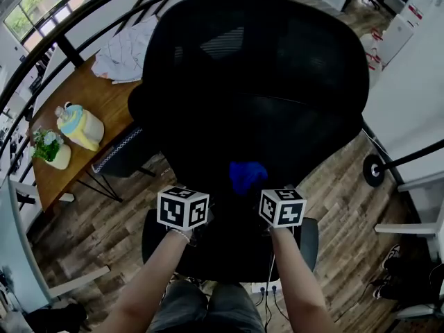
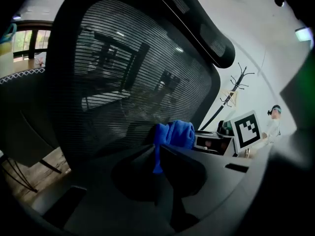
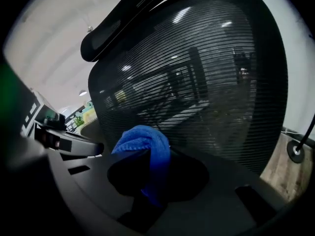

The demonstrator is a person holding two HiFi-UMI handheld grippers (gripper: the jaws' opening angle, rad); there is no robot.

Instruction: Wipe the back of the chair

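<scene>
Head view: the black chair back point(image 1: 257, 82) fills the middle, and the blue cloth point(image 1: 247, 175) sits low on it, just past the two marker cubes.
Cloth: it is bunched into a ball near the bottom of the mesh. I cannot tell if it touches the mesh.
Left gripper point(image 2: 156, 151): its fingers are squeezed together on a thin tail of the cloth.
Right gripper point(image 3: 156, 156): its fingers are closed on the cloth too, and the cloth folds over one finger.
Which way the chair back points: it stands up tall. Its long line runs from the seat up to the headrest point(image 2: 197, 23), and its wide mesh side faces the person.
Done so far: I think very little. The mesh shows no wet or clean marks, so I cannot tell what has been wiped.
Left to do: I think nearly all the mesh above the cloth, right up to the top.
Around: a wooden worktop point(image 1: 90, 109) stands to the left behind the chair, with a small plant pot point(image 1: 52, 151) on it. A wood floor point(image 1: 333, 186) lies below.
</scene>
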